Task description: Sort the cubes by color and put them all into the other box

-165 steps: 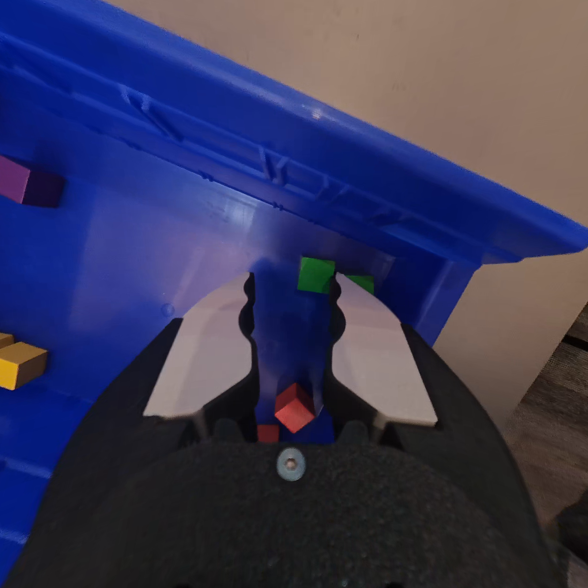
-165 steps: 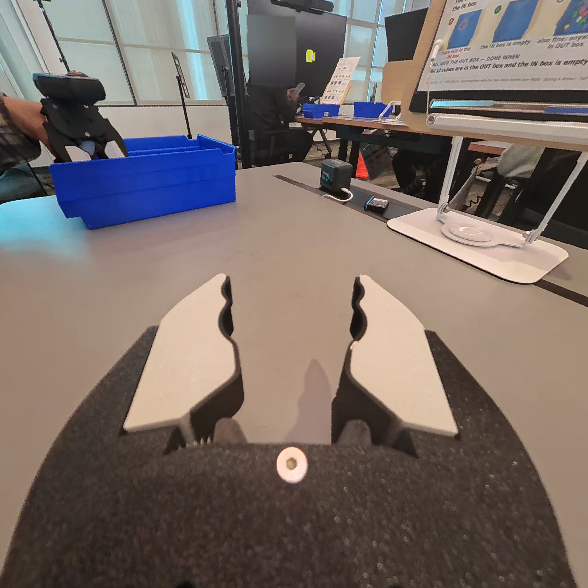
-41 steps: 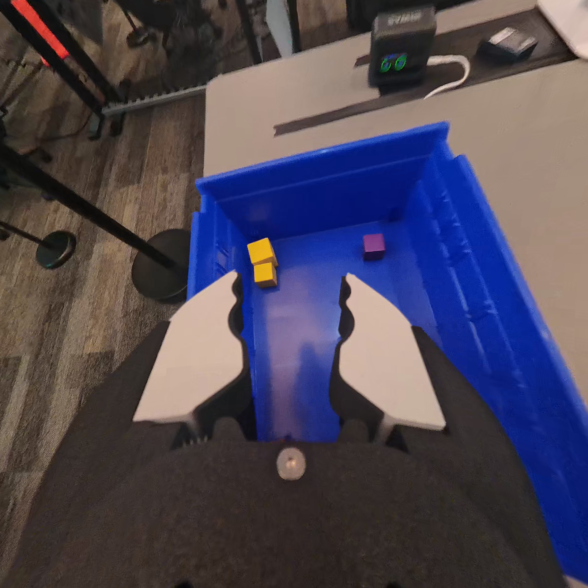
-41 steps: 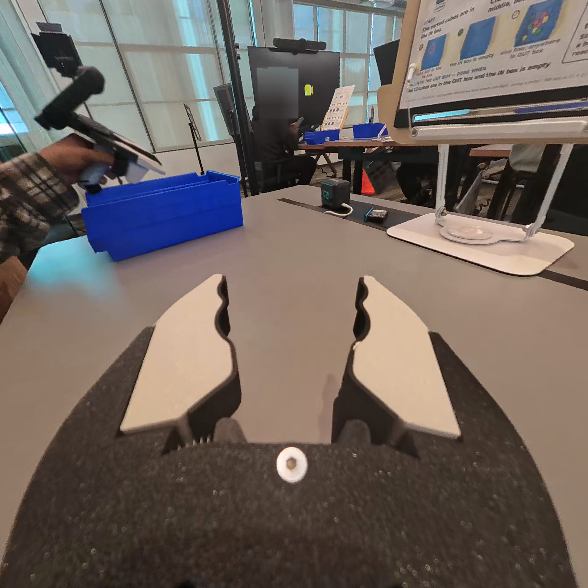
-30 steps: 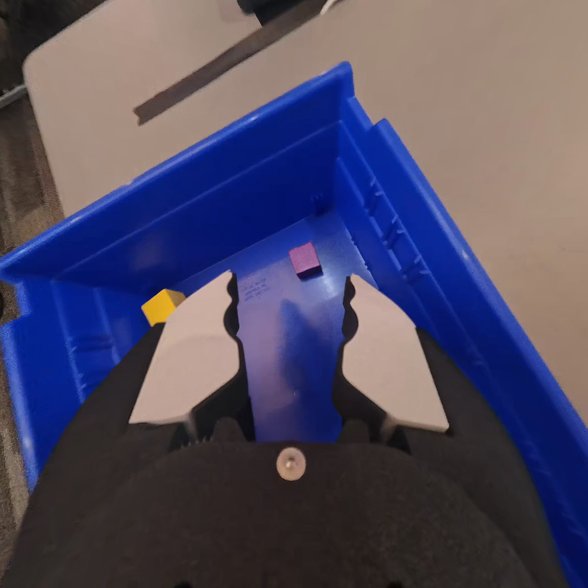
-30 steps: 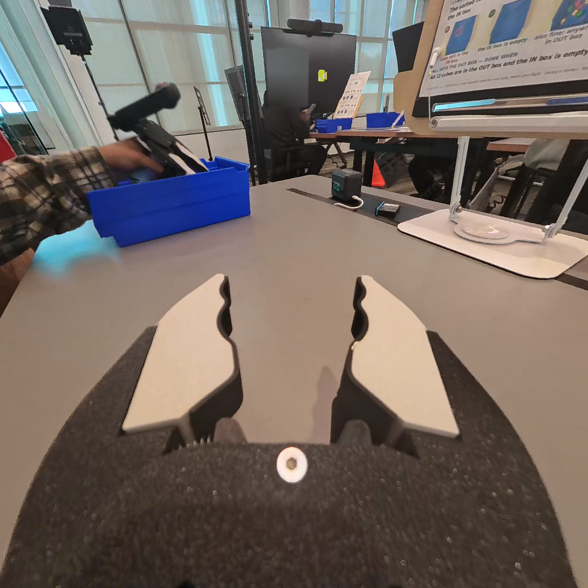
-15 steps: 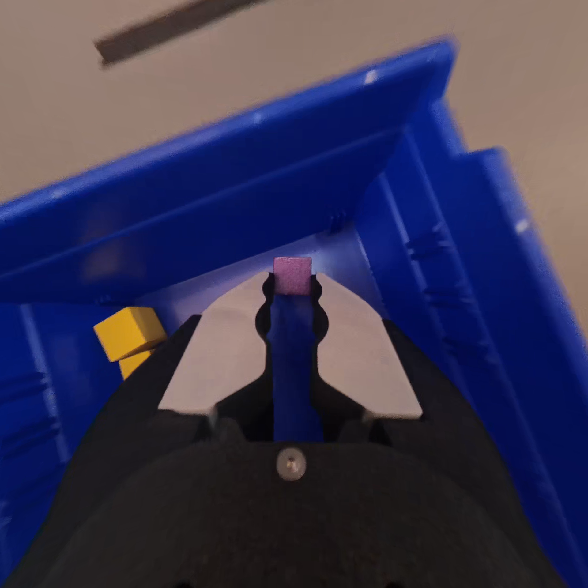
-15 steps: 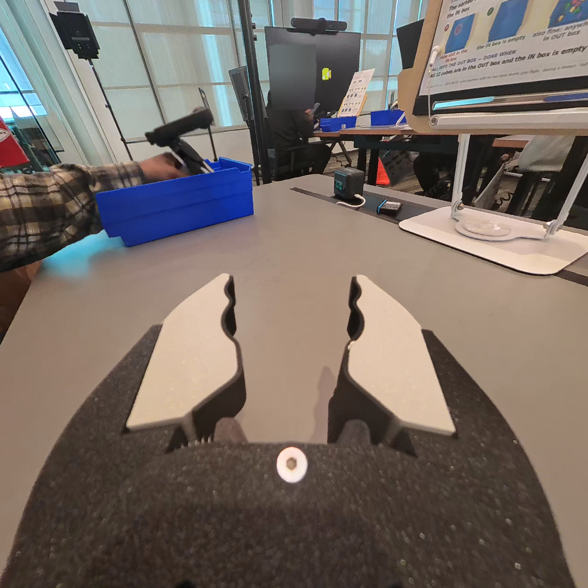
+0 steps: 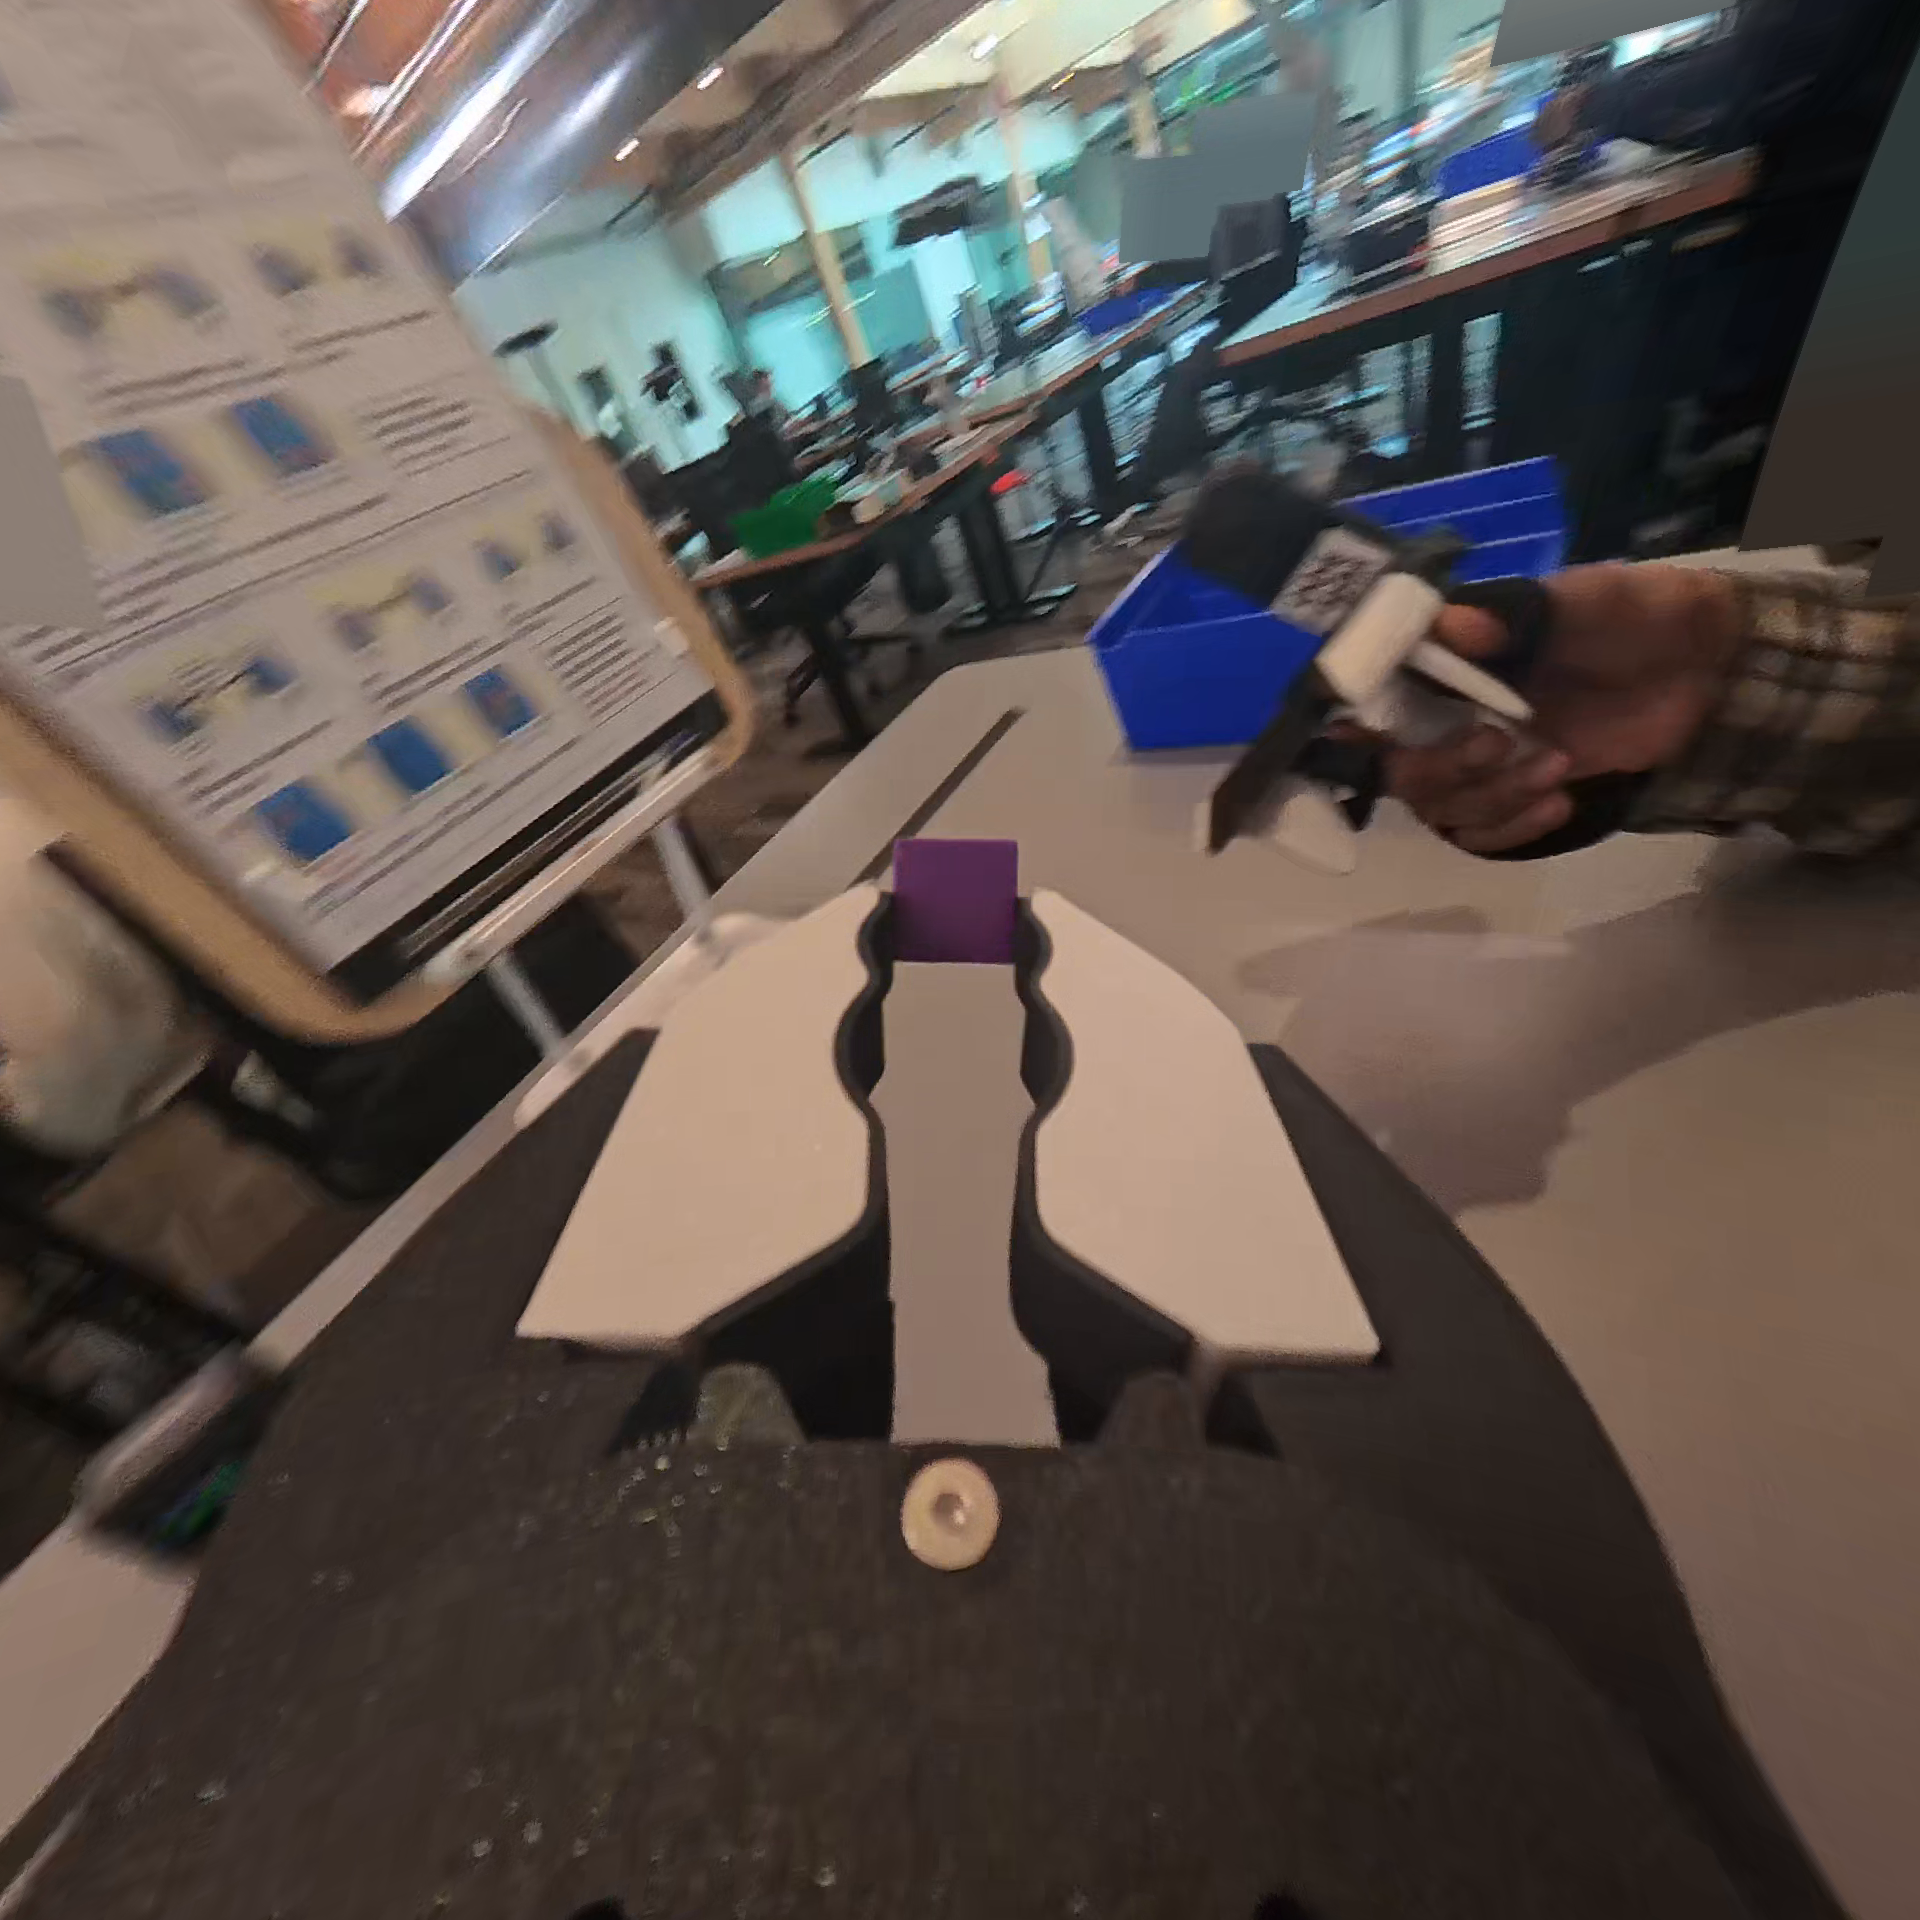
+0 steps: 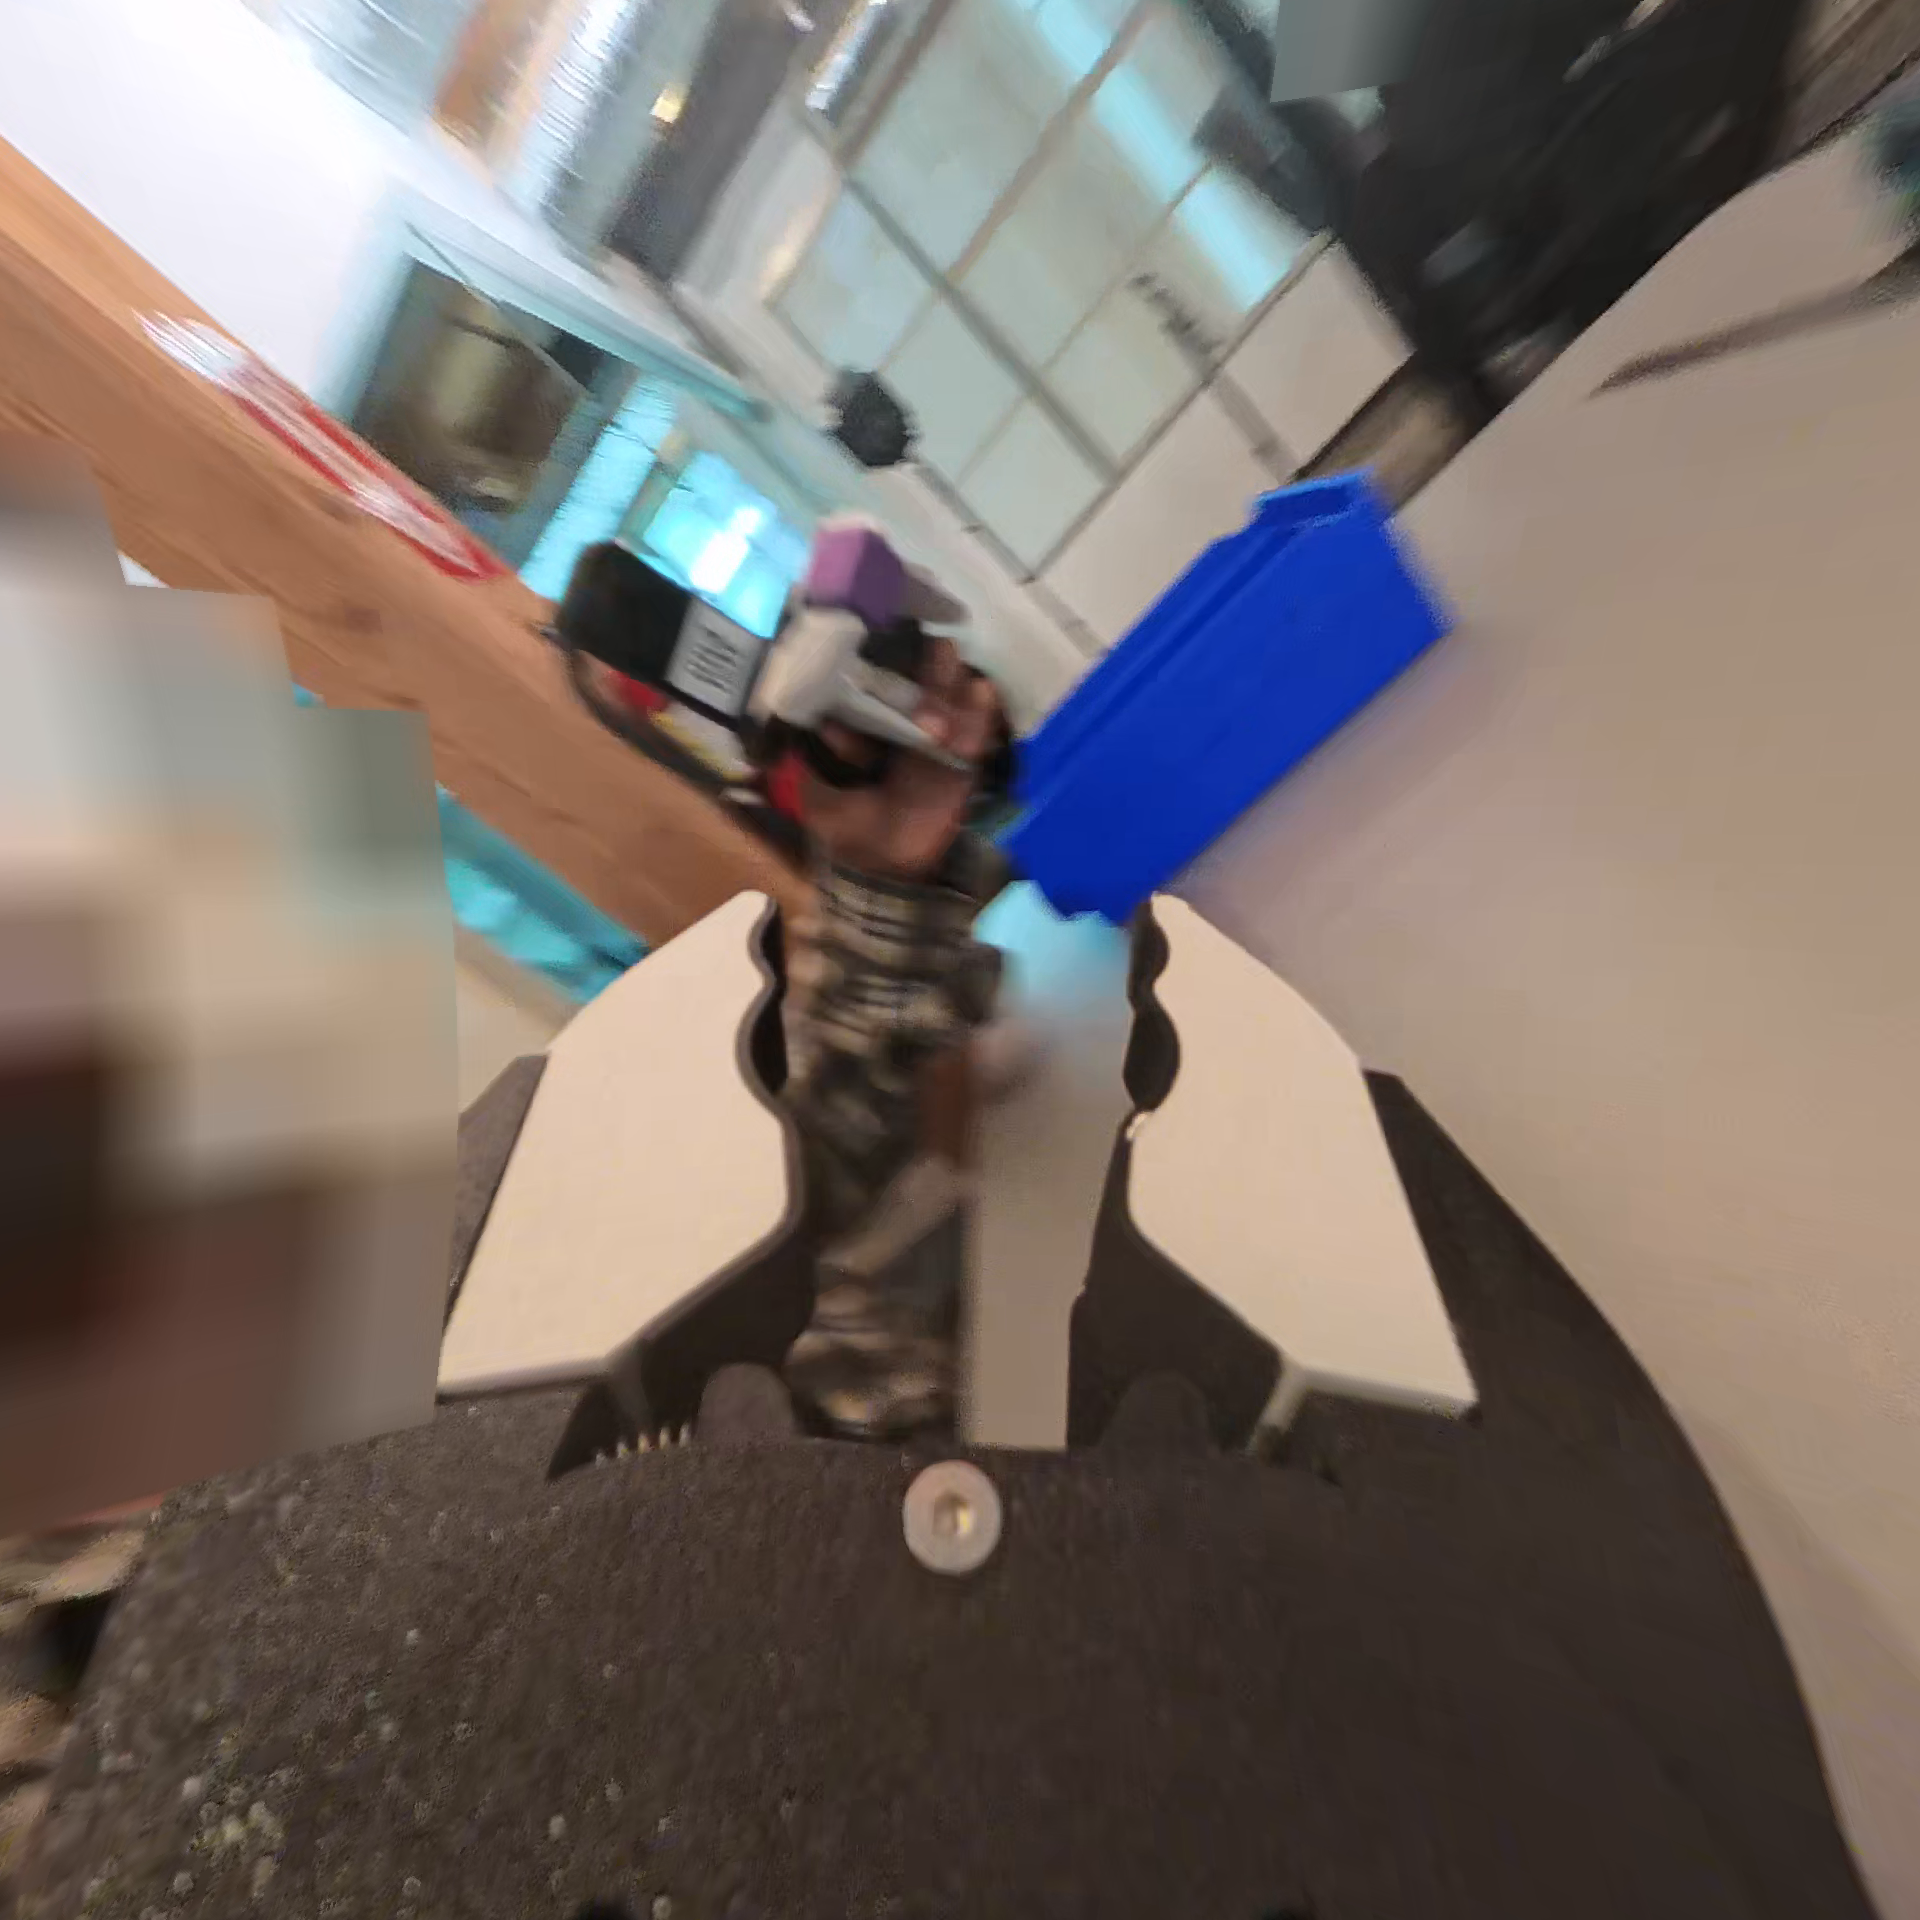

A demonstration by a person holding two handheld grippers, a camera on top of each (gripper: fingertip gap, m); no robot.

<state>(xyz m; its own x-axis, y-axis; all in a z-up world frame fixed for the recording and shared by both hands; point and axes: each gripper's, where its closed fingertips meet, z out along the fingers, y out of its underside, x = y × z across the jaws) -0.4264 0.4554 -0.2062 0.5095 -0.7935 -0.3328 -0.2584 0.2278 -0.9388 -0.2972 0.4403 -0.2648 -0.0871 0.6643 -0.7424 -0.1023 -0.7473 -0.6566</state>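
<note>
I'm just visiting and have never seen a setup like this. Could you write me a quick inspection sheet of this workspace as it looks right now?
Surface: grey table, bare where visible.
Job's things: purple cube pinched at the left tongs' tips; blue box on the table, contents hidden.
Clutter: instruction board on a stand.
Grippers: left tongs shut on the cube; right tongs open, empty.
Cables: nothing seen.
Surroundings: blurred office with desks and windows.

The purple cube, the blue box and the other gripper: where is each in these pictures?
purple cube point(image 9: 954, 900), left wrist view, its near face.
blue box point(image 10: 1226, 707), right wrist view, its long side wall.
right gripper point(image 9: 1288, 821), left wrist view, between its fingertips.
</note>
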